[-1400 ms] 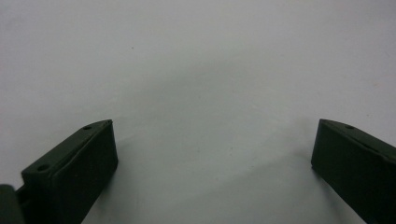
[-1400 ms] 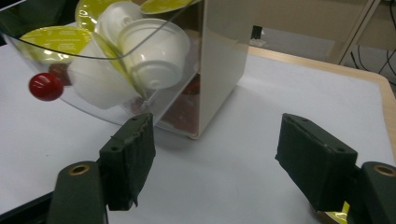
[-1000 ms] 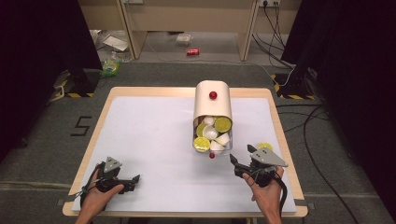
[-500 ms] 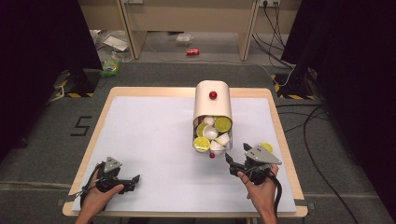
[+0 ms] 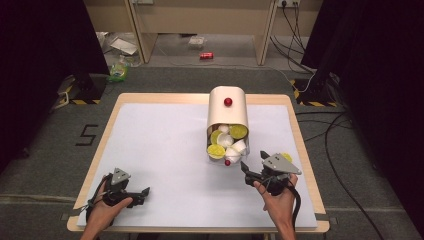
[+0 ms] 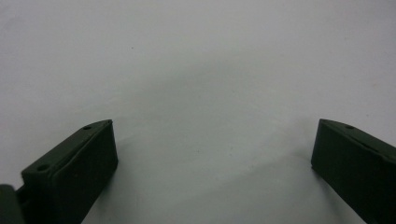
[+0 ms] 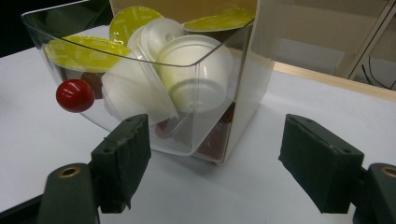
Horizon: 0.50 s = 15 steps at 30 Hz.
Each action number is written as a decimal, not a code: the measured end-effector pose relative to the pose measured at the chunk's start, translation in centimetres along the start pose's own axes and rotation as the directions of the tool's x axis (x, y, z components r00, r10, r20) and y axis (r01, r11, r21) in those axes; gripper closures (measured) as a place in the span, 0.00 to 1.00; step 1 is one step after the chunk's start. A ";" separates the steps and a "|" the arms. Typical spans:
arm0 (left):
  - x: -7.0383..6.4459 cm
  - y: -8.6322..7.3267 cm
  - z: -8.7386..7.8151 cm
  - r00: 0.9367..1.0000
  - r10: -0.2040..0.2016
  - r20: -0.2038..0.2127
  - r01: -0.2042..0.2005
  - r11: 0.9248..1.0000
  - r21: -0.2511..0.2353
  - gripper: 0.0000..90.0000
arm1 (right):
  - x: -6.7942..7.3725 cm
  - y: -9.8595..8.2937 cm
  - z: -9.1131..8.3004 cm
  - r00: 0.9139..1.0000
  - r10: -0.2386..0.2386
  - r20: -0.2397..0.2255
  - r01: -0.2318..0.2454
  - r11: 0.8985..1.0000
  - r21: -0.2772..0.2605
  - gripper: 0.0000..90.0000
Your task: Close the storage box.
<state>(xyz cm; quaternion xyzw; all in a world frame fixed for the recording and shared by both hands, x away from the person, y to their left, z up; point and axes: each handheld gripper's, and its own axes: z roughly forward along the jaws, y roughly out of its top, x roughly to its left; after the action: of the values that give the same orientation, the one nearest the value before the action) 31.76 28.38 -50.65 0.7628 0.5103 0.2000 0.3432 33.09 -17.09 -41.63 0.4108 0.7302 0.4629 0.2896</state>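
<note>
A cream box [image 5: 228,115] with a red knob [image 5: 228,102] on top stands right of the table's centre. Its clear drawer [image 5: 225,144] is pulled out toward me, full of white and lime-lidded capsules [image 5: 217,151], with a small red knob [image 5: 227,162] at its front. My right gripper [image 5: 253,163] is open just to the right of the drawer's front, touching nothing. In the right gripper view the drawer [image 7: 140,100], its knob [image 7: 74,95] and a white capsule [image 7: 198,70] lie close ahead of that gripper [image 7: 215,163]. My left gripper [image 5: 145,195] rests open near the front left, over bare table [image 6: 201,70].
One lime-lidded capsule [image 5: 287,157] lies on the white table top [image 5: 160,145] just behind my right hand. The table's right edge is near it. Cables and litter lie on the floor beyond the table.
My right gripper has shifted a little to the left, toward the drawer's front corner. The left gripper has stayed put.
</note>
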 end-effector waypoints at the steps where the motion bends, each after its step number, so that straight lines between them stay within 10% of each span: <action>1: 0.0 0.0 0.0 1.000 0.000 0.000 0.000 1.000 0.001 0.00 | 0.0 0.0 0.0 1.000 0.000 0.000 0.000 1.000 0.002 0.27; 15: 0.0 0.0 0.0 1.000 0.001 0.000 -0.001 1.000 0.001 0.00 | -0.2 0.5 0.6 1.000 -0.003 0.003 0.003 1.000 -0.002 0.22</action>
<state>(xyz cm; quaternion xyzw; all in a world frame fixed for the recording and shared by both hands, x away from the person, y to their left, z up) 31.76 28.39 -50.64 0.7632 0.5100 0.2001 0.3426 33.81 -16.86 -41.42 0.4103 0.7297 0.4626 0.2919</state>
